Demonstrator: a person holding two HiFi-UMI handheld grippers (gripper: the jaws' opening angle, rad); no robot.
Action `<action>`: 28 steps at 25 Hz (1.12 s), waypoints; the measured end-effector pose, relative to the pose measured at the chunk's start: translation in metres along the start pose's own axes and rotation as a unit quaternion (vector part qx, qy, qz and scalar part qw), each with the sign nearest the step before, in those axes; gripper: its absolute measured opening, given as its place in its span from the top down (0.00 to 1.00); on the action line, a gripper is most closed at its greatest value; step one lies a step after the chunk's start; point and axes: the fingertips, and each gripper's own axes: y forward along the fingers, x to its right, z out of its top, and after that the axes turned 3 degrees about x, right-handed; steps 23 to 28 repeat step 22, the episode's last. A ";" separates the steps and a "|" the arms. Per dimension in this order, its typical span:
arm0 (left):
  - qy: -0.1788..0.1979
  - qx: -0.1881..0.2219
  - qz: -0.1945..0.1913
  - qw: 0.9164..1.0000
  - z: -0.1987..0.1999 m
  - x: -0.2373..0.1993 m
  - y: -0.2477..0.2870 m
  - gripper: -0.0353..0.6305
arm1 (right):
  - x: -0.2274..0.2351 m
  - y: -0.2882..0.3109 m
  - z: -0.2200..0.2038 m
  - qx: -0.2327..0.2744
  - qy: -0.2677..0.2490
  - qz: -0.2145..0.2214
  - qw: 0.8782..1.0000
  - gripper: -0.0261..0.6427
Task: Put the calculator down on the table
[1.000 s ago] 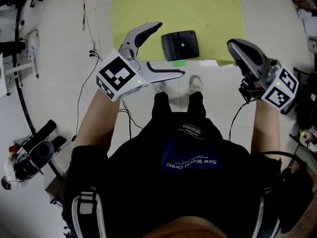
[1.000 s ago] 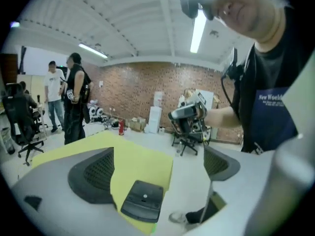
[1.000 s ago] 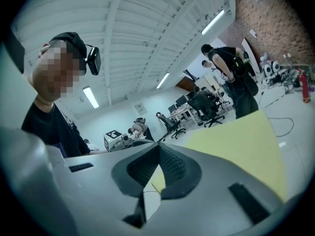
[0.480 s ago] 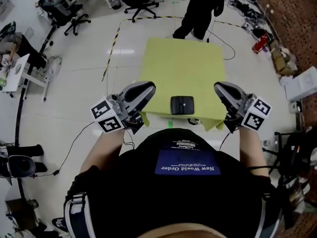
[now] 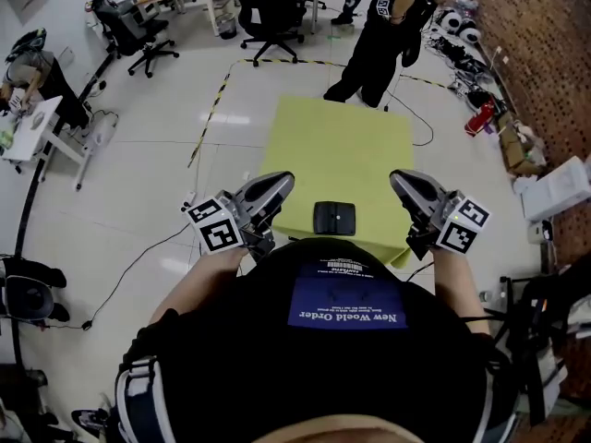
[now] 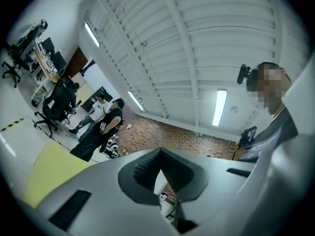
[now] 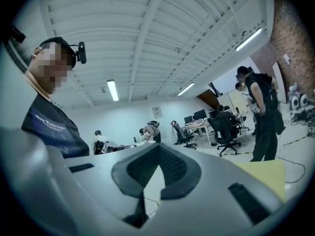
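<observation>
The black calculator (image 5: pixel 333 218) lies flat on the yellow-green table (image 5: pixel 342 150), near its front edge, with nothing touching it. My left gripper (image 5: pixel 280 183) hovers to its left, shut and empty. To the right of the calculator my right gripper (image 5: pixel 399 179) is likewise shut on nothing. In the left gripper view the shut left gripper (image 6: pixel 160 152) points up toward the ceiling, with a strip of the table (image 6: pixel 49 168) at lower left. The right gripper view shows the shut right gripper (image 7: pixel 158 147) pointing level across the room; the table (image 7: pixel 261 173) shows at right.
A person in black (image 5: pixel 383 26) stands at the table's far side. Office chairs (image 5: pixel 268 7) and desks stand beyond. Striped tape (image 5: pixel 211 118) and cables lie on the floor at left. A white box (image 5: pixel 559 187) and clutter line the brick wall at right.
The left gripper's jaws, wide open a second ago, have shut. Both grippers have risen away from the table. The calculator has stayed where it lies.
</observation>
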 end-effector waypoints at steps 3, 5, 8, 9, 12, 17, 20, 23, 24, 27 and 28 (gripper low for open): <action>0.007 0.003 0.003 1.000 0.002 -0.002 0.000 0.94 | 0.000 0.001 -0.004 -0.011 -0.007 0.003 1.000 0.98; 0.009 -0.002 0.004 1.000 0.000 -0.004 0.000 0.94 | 0.000 0.002 -0.005 -0.012 -0.010 0.003 1.000 0.98; 0.015 -0.012 0.003 1.000 -0.002 -0.005 0.001 0.94 | 0.002 0.003 -0.006 -0.012 -0.010 0.001 1.000 0.98; 0.017 -0.014 0.002 1.000 -0.003 -0.005 0.002 0.94 | 0.003 0.002 -0.007 -0.013 -0.009 0.001 1.000 0.98; 0.018 -0.019 0.000 1.000 -0.007 -0.003 0.005 0.94 | 0.006 0.000 -0.011 -0.014 -0.006 0.002 1.000 0.98; 0.017 -0.024 -0.001 1.000 -0.008 -0.002 0.008 0.94 | 0.005 0.000 -0.011 -0.013 -0.010 0.005 1.000 0.98; 0.016 -0.027 -0.003 1.000 -0.009 0.000 0.008 0.94 | 0.004 -0.001 -0.009 -0.012 -0.011 0.008 1.000 0.98; 0.015 -0.028 -0.004 0.999 -0.009 0.002 0.008 0.94 | 0.002 -0.001 -0.009 -0.013 -0.011 0.009 1.000 0.98; 0.015 -0.028 -0.004 0.999 -0.009 0.002 0.008 0.94 | 0.002 -0.001 -0.009 -0.013 -0.011 0.009 1.000 0.98; 0.015 -0.028 -0.004 0.999 -0.009 0.002 0.008 0.94 | 0.002 -0.001 -0.009 -0.013 -0.011 0.009 1.000 0.98; 0.015 -0.028 -0.004 0.999 -0.009 0.002 0.008 0.94 | 0.002 -0.001 -0.009 -0.013 -0.011 0.009 1.000 0.98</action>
